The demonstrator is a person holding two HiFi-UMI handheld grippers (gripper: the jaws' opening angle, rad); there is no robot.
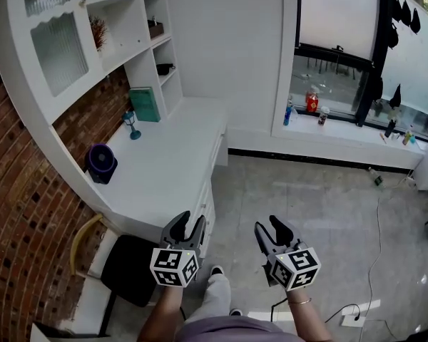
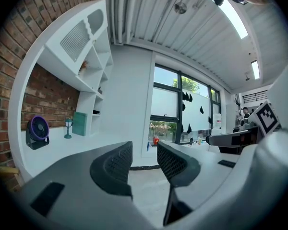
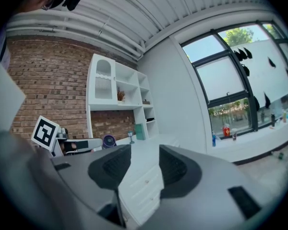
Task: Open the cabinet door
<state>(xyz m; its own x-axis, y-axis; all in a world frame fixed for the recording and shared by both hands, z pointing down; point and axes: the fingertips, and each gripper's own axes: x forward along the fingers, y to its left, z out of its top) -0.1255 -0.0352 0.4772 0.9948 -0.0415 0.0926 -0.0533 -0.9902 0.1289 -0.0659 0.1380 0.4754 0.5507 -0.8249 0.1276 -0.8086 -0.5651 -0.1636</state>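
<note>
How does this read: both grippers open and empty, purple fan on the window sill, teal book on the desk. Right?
Not quite. The fan stands on the desk, not on the window sill; the head view shows it. The rest holds: left gripper and right gripper open and empty, book on the desk.

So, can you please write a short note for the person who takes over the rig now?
Left gripper: open, empty, near the desk corner.
Right gripper: open, empty, above the floor.
Cabinet door: ribbed glass, high on the left above the desk, shut, far from both grippers.
Done: nothing yet.
Left: reach the door, grip its edge, pull it open.
</note>
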